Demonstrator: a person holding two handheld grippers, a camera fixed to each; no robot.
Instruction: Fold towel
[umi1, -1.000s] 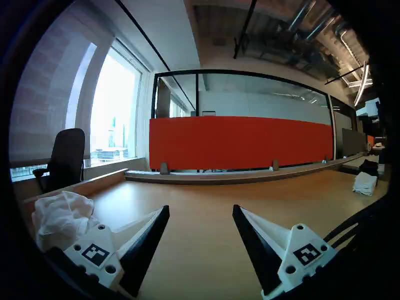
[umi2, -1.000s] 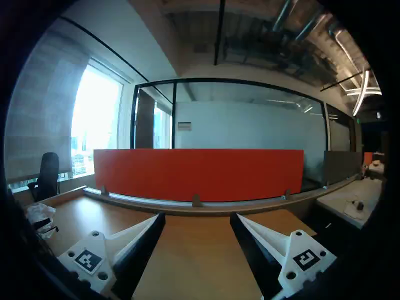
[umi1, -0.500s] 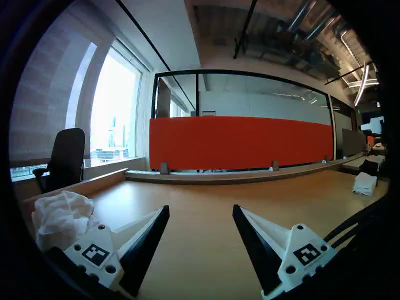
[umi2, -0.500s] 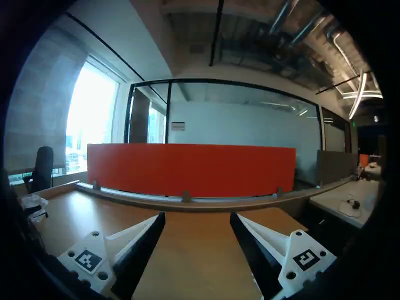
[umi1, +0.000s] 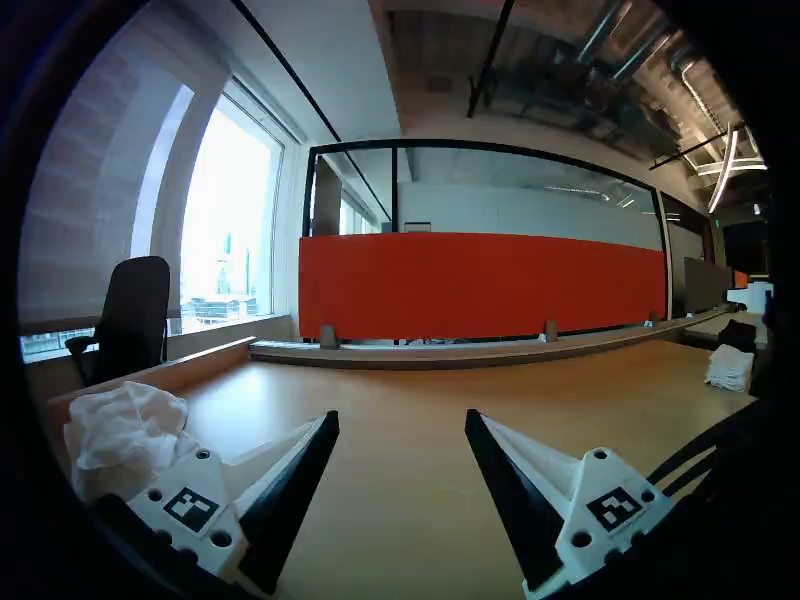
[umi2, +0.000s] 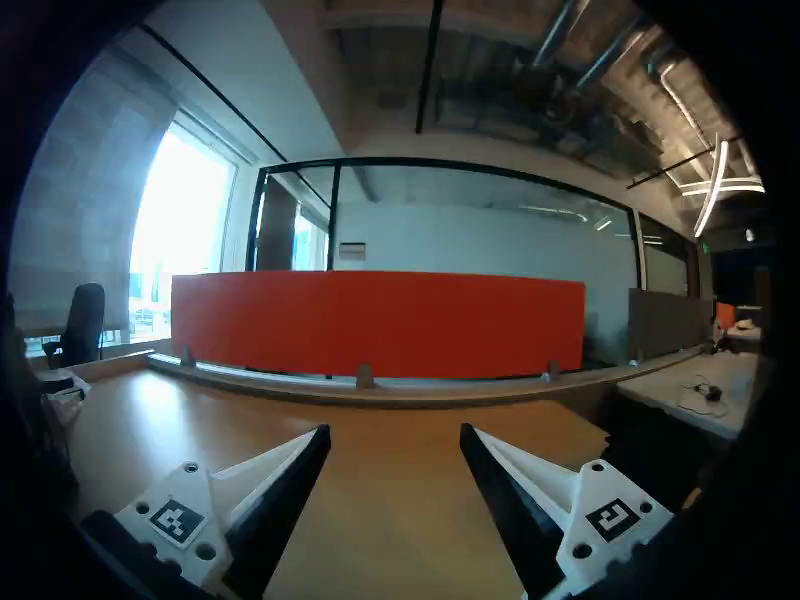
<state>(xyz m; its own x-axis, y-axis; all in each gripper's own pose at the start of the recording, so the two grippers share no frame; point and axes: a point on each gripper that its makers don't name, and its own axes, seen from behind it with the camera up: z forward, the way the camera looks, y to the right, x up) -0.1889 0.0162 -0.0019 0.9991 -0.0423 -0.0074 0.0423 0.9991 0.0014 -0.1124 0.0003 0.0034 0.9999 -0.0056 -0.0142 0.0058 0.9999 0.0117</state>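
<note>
Wooden desk, long, backed by a red screen: one crumpled white towel lies left of and nearer than that screen, at the desk's edge. Your left gripper and right gripper both face the screen, opened wide, holding nothing. Expect the towel to be light, soft and floppy, prone to sag and bunch; you should find a corner or hem to pinch, not the heap's middle.

No words or numbers can be read: the square black-and-white markers on the fingers carry only block patterns, and the small wall sign far ahead of the fingers, above the orange partition, is too small to make out.
</note>
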